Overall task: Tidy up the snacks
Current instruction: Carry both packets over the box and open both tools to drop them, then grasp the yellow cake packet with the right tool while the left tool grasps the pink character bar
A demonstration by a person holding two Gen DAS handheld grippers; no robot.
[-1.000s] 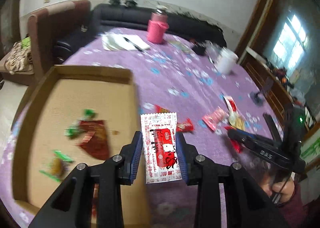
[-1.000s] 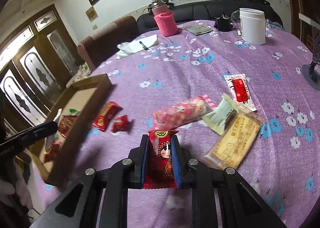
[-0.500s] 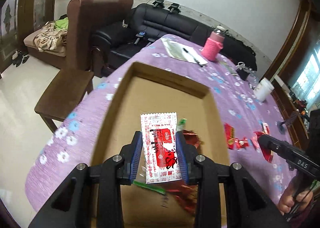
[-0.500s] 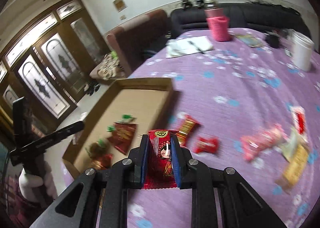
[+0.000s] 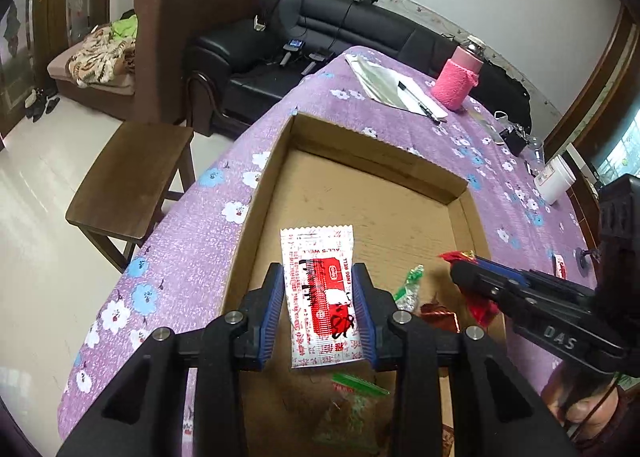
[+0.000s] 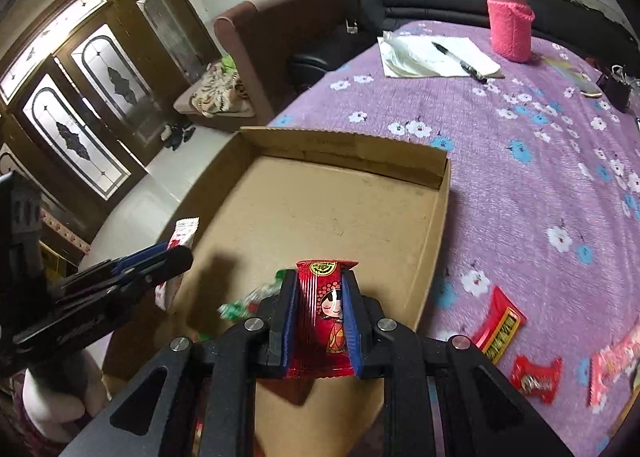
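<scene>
My left gripper [image 5: 319, 311] is shut on a white and red snack packet [image 5: 320, 293] and holds it above the near part of the open cardboard box [image 5: 372, 153]. My right gripper [image 6: 319, 319] is shut on a red packet with a cartoon girl [image 6: 325, 317], also above the box [image 6: 344, 147]. The right gripper shows at the right of the left wrist view [image 5: 464, 269]; the left gripper shows at the left of the right wrist view [image 6: 168, 253]. Green and red wrapped sweets [image 5: 408, 287] lie in the box near both grippers.
The box sits on a table with a purple flowered cloth [image 6: 540, 145]. Loose red snacks [image 6: 498, 323] lie on the cloth right of the box. A pink-sleeved flask [image 6: 508, 17], papers with a pen [image 6: 436, 55] and a white tub [image 5: 554, 179] stand farther back. A wooden stool [image 5: 128, 169] stands left of the table.
Both grippers have swung left from the loose snacks on the cloth to over the box, each still holding its packet. The right gripper has come close beside the left one.
</scene>
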